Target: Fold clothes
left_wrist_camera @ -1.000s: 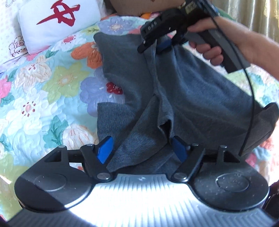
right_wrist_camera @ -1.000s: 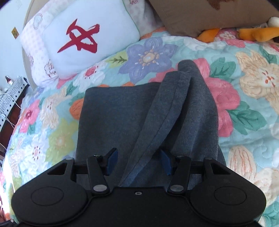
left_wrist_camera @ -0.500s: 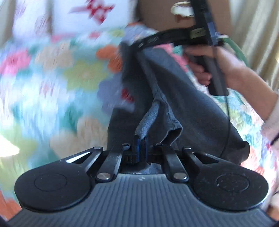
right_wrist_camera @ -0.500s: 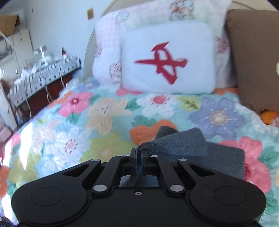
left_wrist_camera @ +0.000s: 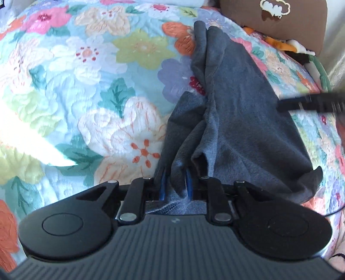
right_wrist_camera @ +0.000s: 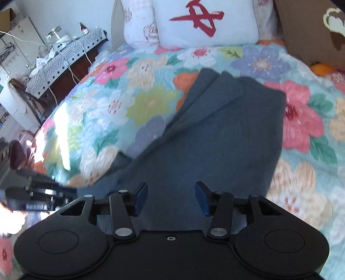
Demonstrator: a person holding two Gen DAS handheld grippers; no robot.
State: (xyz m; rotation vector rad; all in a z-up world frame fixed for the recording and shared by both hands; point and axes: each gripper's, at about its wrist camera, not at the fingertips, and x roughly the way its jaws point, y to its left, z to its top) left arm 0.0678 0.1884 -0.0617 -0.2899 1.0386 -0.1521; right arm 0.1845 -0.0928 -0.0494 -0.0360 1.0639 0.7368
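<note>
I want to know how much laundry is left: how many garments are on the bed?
1. A single grey garment lies partly folded on the floral quilt, a fold of it between the opening jaws of the left gripper. Others could lie outside the views.

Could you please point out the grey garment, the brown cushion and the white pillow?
Grey garment [right_wrist_camera: 226, 129], right wrist view, its flat middle.
Brown cushion [left_wrist_camera: 269, 19], left wrist view, its front.
White pillow [right_wrist_camera: 204, 21], right wrist view, red mark.

Bright daylight, a blown-out glare patch on the quilt [left_wrist_camera: 54, 155] (left side); fisheye-bent edges, slight motion blur.
</note>
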